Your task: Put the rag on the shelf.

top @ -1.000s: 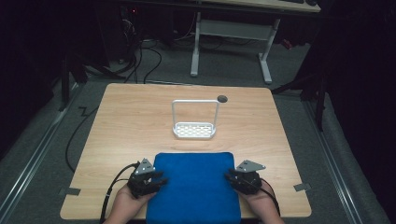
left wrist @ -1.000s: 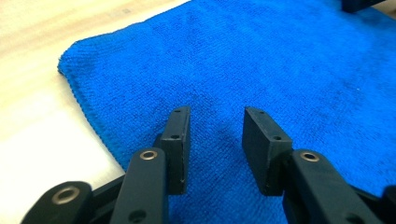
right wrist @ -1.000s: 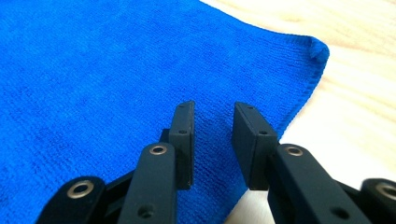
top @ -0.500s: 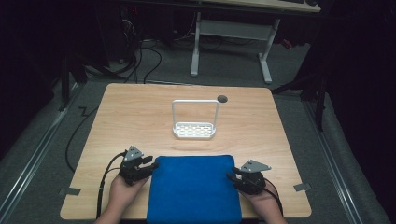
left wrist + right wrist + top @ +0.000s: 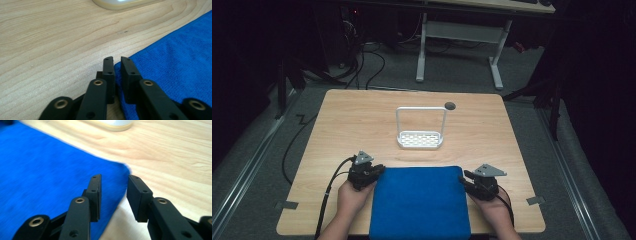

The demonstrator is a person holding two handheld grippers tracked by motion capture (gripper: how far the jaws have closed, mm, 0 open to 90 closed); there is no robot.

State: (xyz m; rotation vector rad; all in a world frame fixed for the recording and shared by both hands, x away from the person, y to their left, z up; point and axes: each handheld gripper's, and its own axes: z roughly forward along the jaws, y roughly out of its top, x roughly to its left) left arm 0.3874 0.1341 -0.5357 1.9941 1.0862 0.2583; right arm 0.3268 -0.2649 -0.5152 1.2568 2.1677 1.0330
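Blue cloth (image 5: pixel 419 202) lies flat at the near edge of the table (image 5: pixel 352 130), white rack (image 5: pixel 421 131) well apart behind it, small dark disc (image 5: pixel 450 105) past the rack.

Left claw (image 5: pixel 377 171) sits at the cloth's far-left corner. In the left gripper view the jaws are narrow w/ the corner (image 5: pixel 118 65) in the slot between them. Looks pinched, or very near it.

Right claw (image 5: pixel 463 177) is at the far-right corner, jaws wide. In the right gripper view they straddle the cloth's right edge (image 5: pixel 119 192), left jaw over fabric, right jaw over bare wood. Nothing gripped yet.

Step in hand, imo: get both far corners pinched for a lift or fold.

Tips:
- Drop the right claw till the lower jaw slides under the hem, then close. Closing from above just bunches it.
- Bite at the corner itself, not mid-edge, to match the left side.
- Check the left grip has real fabric depth. A thin bite slips under tension.
- Lift both together, evenly, w/o skewing the cloth.
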